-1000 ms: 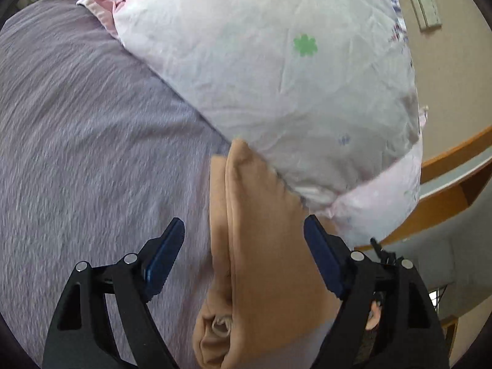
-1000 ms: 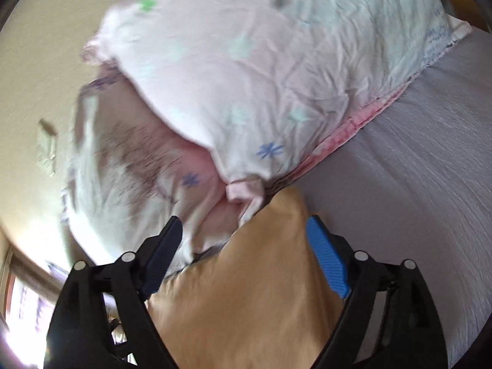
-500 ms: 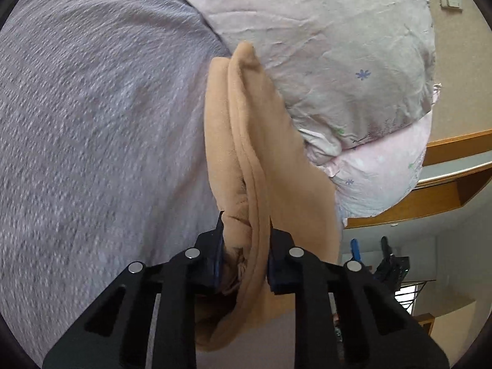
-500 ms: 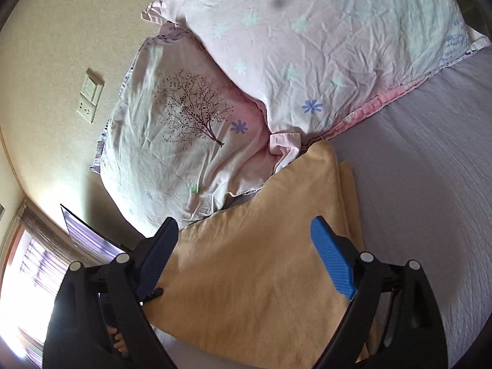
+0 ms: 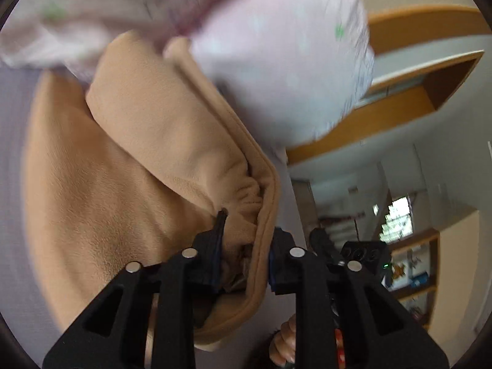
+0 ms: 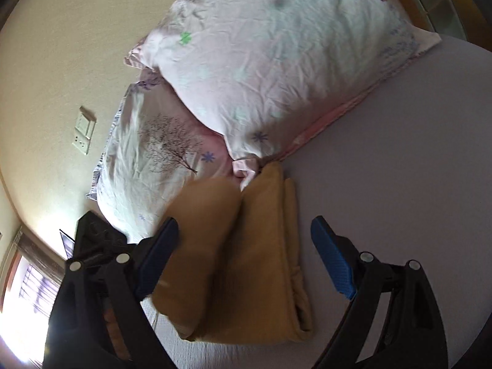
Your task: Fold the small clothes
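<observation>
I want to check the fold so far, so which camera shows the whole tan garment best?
The right wrist view: the tan garment lies almost whole on the bed sheet below the pillows, one part lifted and blurred. The left wrist view shows only a close-up of its gathered edge pinched in the left tongs.

Left gripper (image 5: 244, 255), open a second ago, now clamped on the tan garment's (image 5: 129, 166) edge and lifting it, one flap raised over the rest beside the pillows (image 6: 276, 61)
</observation>
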Available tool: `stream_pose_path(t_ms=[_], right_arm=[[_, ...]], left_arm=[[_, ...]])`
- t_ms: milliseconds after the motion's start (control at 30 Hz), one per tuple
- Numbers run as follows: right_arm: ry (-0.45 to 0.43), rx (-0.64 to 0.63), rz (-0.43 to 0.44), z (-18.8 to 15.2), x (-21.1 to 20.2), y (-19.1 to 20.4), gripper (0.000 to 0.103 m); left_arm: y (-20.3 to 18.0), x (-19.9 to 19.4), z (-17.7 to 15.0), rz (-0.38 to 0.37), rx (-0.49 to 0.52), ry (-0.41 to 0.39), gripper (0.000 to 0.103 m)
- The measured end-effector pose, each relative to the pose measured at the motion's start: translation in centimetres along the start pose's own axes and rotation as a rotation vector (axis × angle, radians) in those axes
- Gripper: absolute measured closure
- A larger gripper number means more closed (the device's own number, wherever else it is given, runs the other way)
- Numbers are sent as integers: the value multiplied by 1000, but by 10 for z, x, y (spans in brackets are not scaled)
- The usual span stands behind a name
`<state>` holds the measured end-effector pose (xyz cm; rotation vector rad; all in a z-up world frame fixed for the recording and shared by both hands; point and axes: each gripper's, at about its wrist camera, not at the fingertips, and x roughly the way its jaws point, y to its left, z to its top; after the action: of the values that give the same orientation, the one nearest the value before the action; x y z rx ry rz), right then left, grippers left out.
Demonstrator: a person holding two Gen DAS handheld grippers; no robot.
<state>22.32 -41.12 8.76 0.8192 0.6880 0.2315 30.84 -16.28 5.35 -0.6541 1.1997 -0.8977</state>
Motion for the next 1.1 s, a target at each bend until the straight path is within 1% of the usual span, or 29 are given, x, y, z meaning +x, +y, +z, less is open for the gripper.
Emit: stream_pose_path(t_ms=[33, 67, 100, 133, 167, 200, 233, 267, 333, 367, 433, 467, 500, 567, 667, 700, 733, 767, 833, 867, 900, 933, 967, 1033, 1067, 1100], right_arm=[[14, 2, -6, 0, -2, -2, 15], [30, 0, -9, 1, -6, -4, 15], [36, -9, -12, 1, -9, -4, 15], [42, -22, -17, 1, -13, -4, 15], [51, -38, -18, 0, -17, -4, 15], [62, -45, -12, -1, -18, -3, 15], [82, -51, -2, -4, -18, -1, 15], [108, -55, 13, -8, -17, 1, 16], [149, -74, 11, -17, -16, 6, 20], [163, -86, 1, -22, -16, 9, 22], [182, -72, -35, -29, -14, 8, 22], [198, -48, -28, -31, -10, 6, 22], [211, -24, -24, -32, -7, 3, 21], [249, 46, -18, -29, 7, -5, 20], [319, 121, -2, -24, 31, -17, 19], [341, 140, 4, -24, 38, -21, 19], [355, 150, 7, -24, 43, -23, 19], [370, 161, 10, -26, 48, -26, 20], [365, 139, 21, -28, 50, -26, 21], [366, 140, 36, -31, 52, -27, 31], [368, 139, 49, -33, 53, -27, 57], [376, 129, 48, -37, 56, -27, 68], [381, 127, 56, -40, 60, -25, 73], [363, 126, 95, -45, 61, -19, 76], [358, 110, 115, -45, 61, -10, 77], [354, 83, 155, -48, 60, 1, 78]], left_arm=[[3, 13, -2, -9, -29, 42, 76], [7, 18, -4, -41, -55, 65, 72], [8, 15, -6, -90, -51, 69, 72], [6, 6, -6, -152, -26, 65, 72], [6, -9, -7, -174, -1, 40, 69], [3, -33, -7, -157, 28, -21, 62], [4, -53, -8, -136, 49, -72, 45], [9, -77, -9, -82, 64, -138, 41], [20, -104, -11, 5, 54, -189, 41], [29, -115, -13, 38, 46, -192, 41], [44, -123, -16, 116, 25, -184, 41], [51, -122, -18, 145, 12, -172, 41], [57, -119, -18, 157, 0, -158, 41], [71, -109, -20, 158, -36, -106, 41], [84, -91, -27, 158, -57, -41, 41], [85, -77, -22, 159, -64, -33, 41], [86, -73, -22, 166, -65, -33, 37], [86, -68, -23, 168, -64, -35, 37], [88, -62, -23, 154, -75, -44, 36], [88, -61, -24, 143, -69, -59, 36], [87, -62, -27, 140, -60, -68, 37], [87, -61, -30, 135, -51, -79, 49], [86, -60, -33, 125, -45, -86, 65], [89, -69, -34, 75, -43, -102, 76], [90, -78, -36, 60, -36, -119, 78], [91, -87, -38, 53, -26, -133, 78]])
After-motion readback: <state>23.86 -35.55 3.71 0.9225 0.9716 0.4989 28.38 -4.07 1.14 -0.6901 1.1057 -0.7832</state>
